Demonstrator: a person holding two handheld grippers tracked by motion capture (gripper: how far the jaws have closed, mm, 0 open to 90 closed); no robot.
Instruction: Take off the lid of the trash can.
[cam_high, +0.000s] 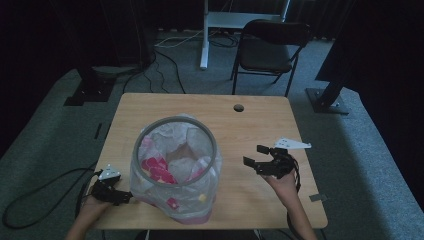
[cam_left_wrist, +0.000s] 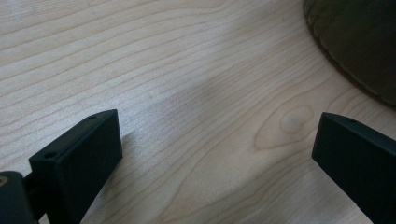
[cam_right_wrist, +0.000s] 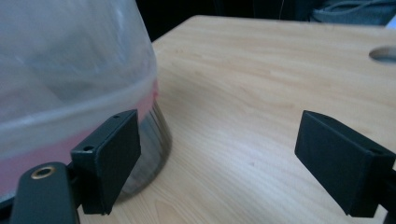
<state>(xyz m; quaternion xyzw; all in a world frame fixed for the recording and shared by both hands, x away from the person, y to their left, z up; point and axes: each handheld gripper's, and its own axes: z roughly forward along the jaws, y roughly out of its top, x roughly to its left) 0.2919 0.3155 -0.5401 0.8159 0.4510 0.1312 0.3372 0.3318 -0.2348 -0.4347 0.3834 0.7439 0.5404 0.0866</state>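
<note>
Black jaws of both grippers stand wide apart with nothing between them. Left gripper (cam_high: 112, 192) sits low at the near-left tabletop (cam_high: 250, 195) edge, just beside the bin (cam_high: 175, 170), its jaws over bare wood in the left gripper view. Right gripper (cam_high: 262, 159) hovers to the bin's right, apart from it; in the right gripper view the bin wall (cam_right_wrist: 70, 93) lies close by one jaw.

Bin stands near the tabletop's middle-front: grey rim ring, thin clear bag (cam_high: 200, 190) draped over it, pink and yellow scraps inside.

Handling, judged: bag film is soft, slippery, tears easily; bin looks light and may slide or tip if pushed. Best hold is the bag's overhang just below the rim, pinched from both sides, not the smooth wall.
</note>
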